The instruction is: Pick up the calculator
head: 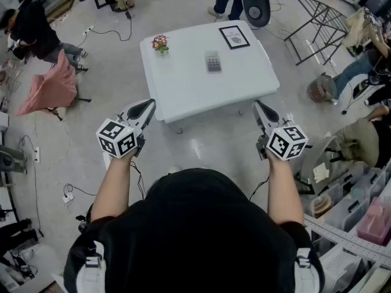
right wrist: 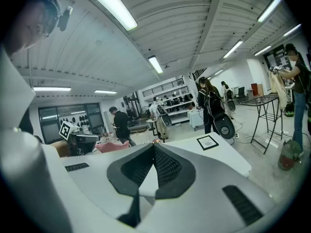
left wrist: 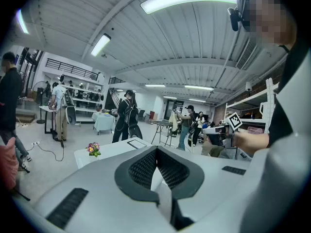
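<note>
The calculator (head: pixel 212 61), grey with rows of keys, lies flat near the middle of a white table (head: pixel 183 84) ahead of me. My left gripper (head: pixel 149 104) hangs in the air just short of the table's near left edge, jaws together and holding nothing. My right gripper (head: pixel 257 105) is level with it off the near right edge, also shut and empty. In the left gripper view the left gripper (left wrist: pixel 156 149) hides the calculator. The right gripper (right wrist: pixel 154 145) does the same in the right gripper view.
A small pot of flowers (head: pixel 160 43) and a framed card (head: pixel 234 36) also sit on the table. A pink-draped chair (head: pixel 52 87) stands at left and a folding rack (head: pixel 321 17) at right. People stand around the room, cables run over the floor, and shelves with bins (head: pixel 360 218) are by my right.
</note>
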`<state>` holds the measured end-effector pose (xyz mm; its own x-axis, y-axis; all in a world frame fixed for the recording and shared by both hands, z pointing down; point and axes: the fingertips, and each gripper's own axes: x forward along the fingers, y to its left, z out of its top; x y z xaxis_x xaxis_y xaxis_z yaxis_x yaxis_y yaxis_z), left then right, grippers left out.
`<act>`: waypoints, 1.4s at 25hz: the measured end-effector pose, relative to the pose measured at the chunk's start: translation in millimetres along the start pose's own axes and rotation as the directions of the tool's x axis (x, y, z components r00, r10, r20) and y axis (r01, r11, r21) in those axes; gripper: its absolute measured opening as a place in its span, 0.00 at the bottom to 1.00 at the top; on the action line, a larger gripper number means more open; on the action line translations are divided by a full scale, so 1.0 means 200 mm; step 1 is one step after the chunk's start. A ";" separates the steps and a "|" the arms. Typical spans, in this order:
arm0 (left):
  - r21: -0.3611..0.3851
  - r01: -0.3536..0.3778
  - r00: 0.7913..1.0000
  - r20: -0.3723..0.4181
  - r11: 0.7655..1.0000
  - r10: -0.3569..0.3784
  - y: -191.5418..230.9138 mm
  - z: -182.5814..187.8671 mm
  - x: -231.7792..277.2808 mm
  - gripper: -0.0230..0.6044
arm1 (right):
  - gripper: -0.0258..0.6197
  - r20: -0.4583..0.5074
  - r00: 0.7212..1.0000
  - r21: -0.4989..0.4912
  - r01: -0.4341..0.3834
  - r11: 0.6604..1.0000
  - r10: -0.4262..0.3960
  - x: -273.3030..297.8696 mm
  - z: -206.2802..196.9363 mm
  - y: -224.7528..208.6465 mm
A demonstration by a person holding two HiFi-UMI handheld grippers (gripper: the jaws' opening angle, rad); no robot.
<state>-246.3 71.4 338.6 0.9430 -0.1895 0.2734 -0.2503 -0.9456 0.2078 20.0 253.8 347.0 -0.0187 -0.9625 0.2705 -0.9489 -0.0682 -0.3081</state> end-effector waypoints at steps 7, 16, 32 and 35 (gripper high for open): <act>0.012 -0.011 1.000 -0.001 1.000 0.011 -0.09 0.01 0.08 0.07 | 0.05 0.008 1.000 -0.011 -0.014 1.000 0.014 -0.05 0.03 -0.07; 0.021 -0.015 1.000 -0.016 1.000 0.016 -0.24 0.01 0.20 0.07 | 0.05 0.044 0.998 0.014 -0.043 0.999 0.042 -0.10 0.08 -0.19; 0.020 -0.017 0.999 -0.037 1.000 0.018 -0.20 0.02 0.24 0.07 | 0.20 0.048 0.998 -0.014 -0.031 0.999 0.032 -0.01 0.15 -0.23; 0.011 -0.009 0.999 -0.044 1.000 0.010 -0.14 0.00 0.28 0.07 | 0.28 0.043 0.999 -0.013 -0.019 1.000 0.020 0.03 0.15 -0.26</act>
<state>-186.5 88.2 347.5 0.9300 -0.1868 0.3167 -0.2566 -0.9466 0.1953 78.1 244.2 336.4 -0.0239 -0.9741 0.2251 -0.9525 -0.0462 -0.3010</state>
